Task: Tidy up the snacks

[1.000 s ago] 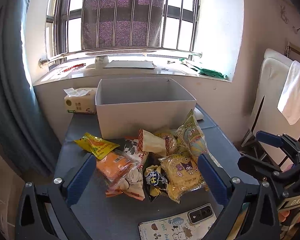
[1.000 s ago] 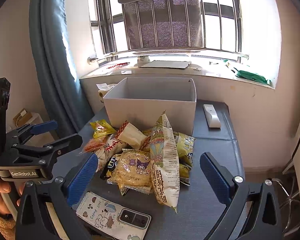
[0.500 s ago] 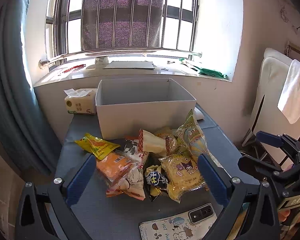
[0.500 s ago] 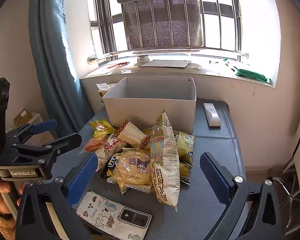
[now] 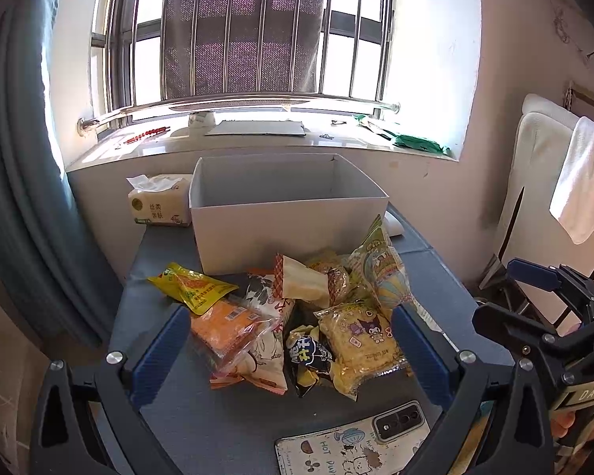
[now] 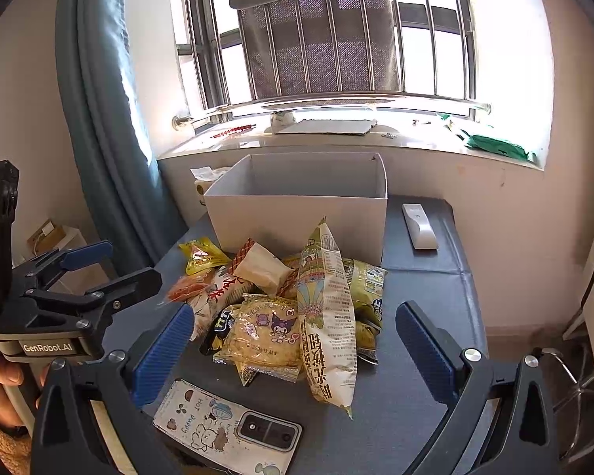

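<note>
A pile of snack packets lies on the dark table in front of an open white box (image 5: 289, 229), whose visible inside holds nothing. The pile includes a yellow packet (image 5: 190, 287), an orange packet (image 5: 229, 326), a cartoon-print yellow packet (image 5: 360, 344) (image 6: 267, 332) and a tall balloon-print bag (image 6: 328, 316). My left gripper (image 5: 289, 352) hovers open just short of the pile, holding nothing. My right gripper (image 6: 295, 350) is open too, on the pile's near right side. Each gripper shows in the other's view: the right gripper (image 5: 503, 295) and the left gripper (image 6: 126, 265).
A phone (image 6: 225, 431) in a cartoon case lies at the table's near edge. A white remote (image 6: 417, 225) rests right of the box, a tissue pack (image 5: 160, 206) left of it. A windowsill runs behind, a blue curtain (image 6: 99, 118) hangs at left, and a towel (image 5: 582, 182) hangs at right.
</note>
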The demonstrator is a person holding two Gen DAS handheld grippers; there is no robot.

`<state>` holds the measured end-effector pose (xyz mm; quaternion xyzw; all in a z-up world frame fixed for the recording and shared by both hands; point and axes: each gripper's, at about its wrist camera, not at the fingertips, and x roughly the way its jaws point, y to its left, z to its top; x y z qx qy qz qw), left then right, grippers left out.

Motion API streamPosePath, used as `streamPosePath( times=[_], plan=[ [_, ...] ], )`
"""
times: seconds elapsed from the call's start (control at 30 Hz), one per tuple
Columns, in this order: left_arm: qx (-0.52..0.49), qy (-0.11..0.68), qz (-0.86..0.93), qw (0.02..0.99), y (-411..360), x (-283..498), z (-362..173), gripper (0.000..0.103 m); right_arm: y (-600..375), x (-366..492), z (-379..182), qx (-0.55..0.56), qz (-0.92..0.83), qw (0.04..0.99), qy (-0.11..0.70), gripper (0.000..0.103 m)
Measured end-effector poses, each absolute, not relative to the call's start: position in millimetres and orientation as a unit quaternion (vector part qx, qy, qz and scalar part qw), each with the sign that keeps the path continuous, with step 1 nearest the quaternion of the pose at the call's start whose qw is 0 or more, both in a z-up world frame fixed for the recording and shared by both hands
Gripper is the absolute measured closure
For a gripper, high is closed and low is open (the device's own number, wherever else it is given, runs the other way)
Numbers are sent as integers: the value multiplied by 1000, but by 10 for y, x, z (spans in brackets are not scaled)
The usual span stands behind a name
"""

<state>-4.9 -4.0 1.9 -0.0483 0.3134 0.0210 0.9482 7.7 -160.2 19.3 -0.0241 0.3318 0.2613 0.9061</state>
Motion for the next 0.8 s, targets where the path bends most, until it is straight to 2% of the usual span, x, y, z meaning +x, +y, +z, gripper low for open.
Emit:
streamPosePath(
  times=[0.8],
  plan=[
    [-62, 318, 27, 946, 45, -88, -73, 0, -1568, 270, 1, -26, 256, 900, 353, 0]
  ],
)
